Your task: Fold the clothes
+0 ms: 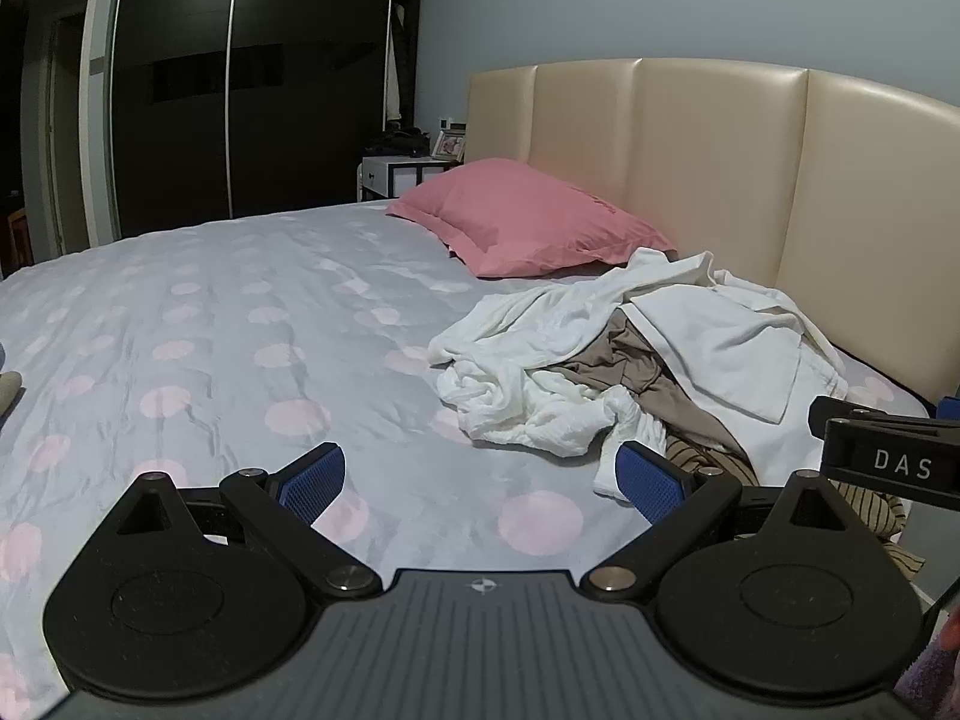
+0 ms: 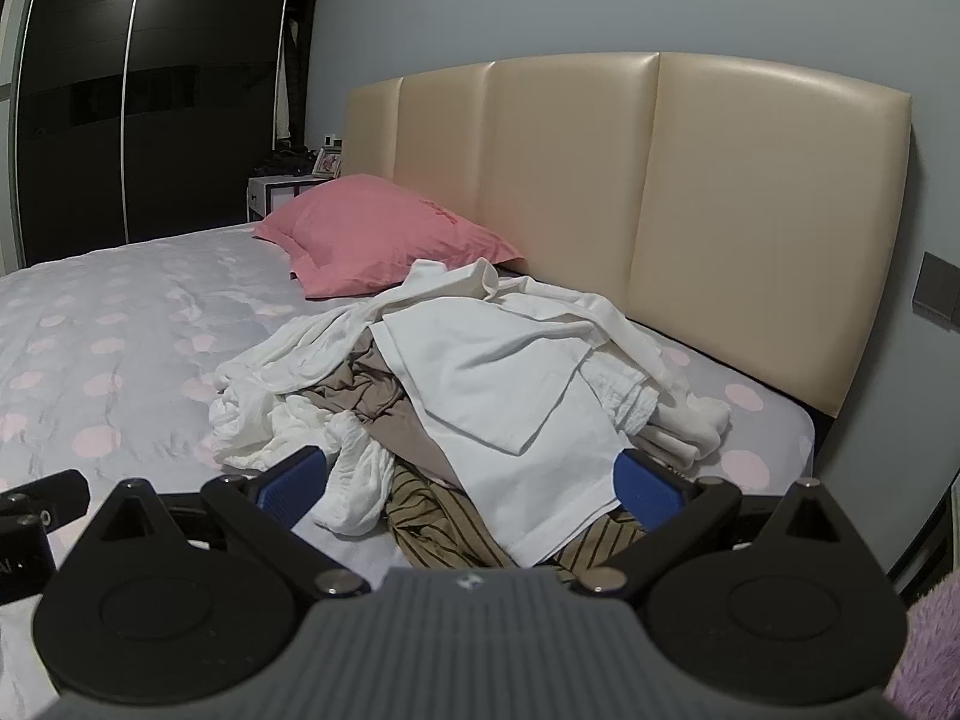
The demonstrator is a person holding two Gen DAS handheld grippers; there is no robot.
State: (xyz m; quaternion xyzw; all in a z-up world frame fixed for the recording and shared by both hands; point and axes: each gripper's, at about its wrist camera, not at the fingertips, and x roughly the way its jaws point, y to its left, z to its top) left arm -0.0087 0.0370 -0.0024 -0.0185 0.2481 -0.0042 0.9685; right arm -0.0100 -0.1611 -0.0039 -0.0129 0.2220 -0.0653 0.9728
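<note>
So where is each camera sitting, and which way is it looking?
Left wrist view: sits on the left gripper, low over the dotted bedspread, facing the headboard; its own open blue fingers show, and the right gripper peeks in at the edge.
Right wrist view: sits on the right gripper, right above the clothes pile, facing the headboard; its open fingers show.
Both see the pile, the pink pillow, the headboard and the dark wardrobe.
</note>
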